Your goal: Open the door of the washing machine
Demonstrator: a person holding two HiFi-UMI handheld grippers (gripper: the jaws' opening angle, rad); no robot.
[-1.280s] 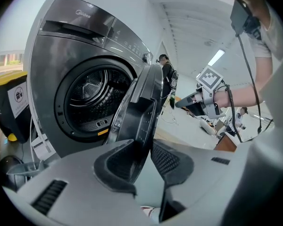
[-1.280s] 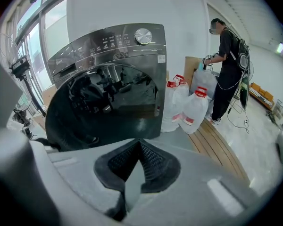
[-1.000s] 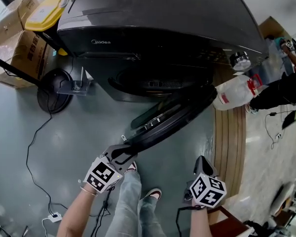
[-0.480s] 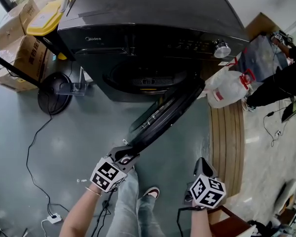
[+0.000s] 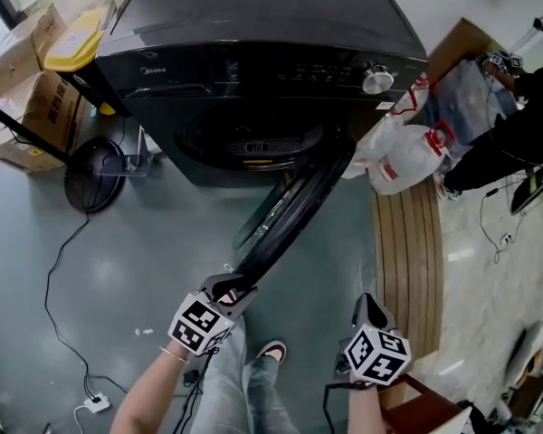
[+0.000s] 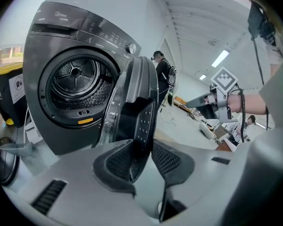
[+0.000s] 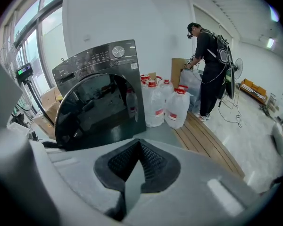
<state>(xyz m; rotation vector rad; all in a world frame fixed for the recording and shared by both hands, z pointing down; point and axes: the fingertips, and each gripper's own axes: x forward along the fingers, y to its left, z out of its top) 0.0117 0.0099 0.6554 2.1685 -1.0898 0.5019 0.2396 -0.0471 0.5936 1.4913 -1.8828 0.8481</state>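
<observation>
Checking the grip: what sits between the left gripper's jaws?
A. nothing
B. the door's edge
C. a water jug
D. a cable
B: in its own view the left gripper is closed on the edge of the open door.

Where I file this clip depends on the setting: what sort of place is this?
Probably a lab or warehouse-style test hall, not a home laundry room: the washing machine stands on a bare grey floor, with cardboard boxes and large water jugs beside it.
</observation>
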